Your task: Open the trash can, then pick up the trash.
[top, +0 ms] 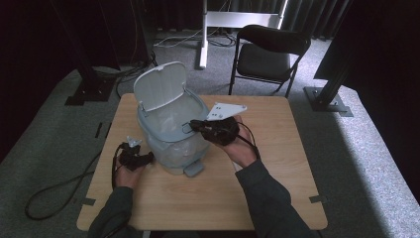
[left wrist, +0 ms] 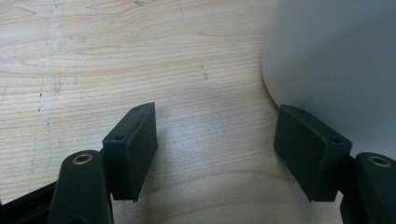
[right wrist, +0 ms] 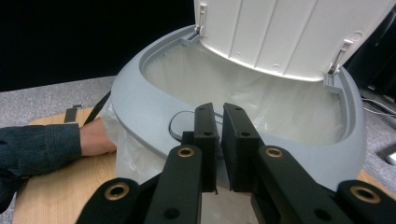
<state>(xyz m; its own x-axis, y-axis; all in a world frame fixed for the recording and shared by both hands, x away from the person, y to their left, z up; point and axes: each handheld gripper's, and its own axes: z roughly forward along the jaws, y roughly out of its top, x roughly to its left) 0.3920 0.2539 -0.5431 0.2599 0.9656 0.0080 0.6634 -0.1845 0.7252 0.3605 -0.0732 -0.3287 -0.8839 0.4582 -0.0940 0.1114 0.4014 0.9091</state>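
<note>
A small grey pedal bin (top: pixel 171 134) stands on the left half of a pale wood-grain surface (top: pixel 277 173), its white ribbed lid (top: pixel 159 85) tipped up and back on two hinges. A thin, translucent plastic liner (right wrist: pixel 261 100) lines the opening and spills over the rim, hanging crumpled down the bin's front wall above a grey foot pedal (top: pixel 193 169) at the base. The bin's collar is a smooth blue-grey oval ring, with a rounded recess set into its near edge. The right claw (right wrist: pixel 219 140) hangs at that near edge of the rim, its two black pads drawn almost together with a narrow slit between them; whether a fold of the liner sits in that slit cannot be told. The left claw (left wrist: pixel 215 149) rests low beside the bin's left flank, its pads spread wide over bare wood, one pad just beside the pale wall. A person's sleeve and hand (right wrist: pixel 95 137) lie on the surface at the bin's side.
</note>
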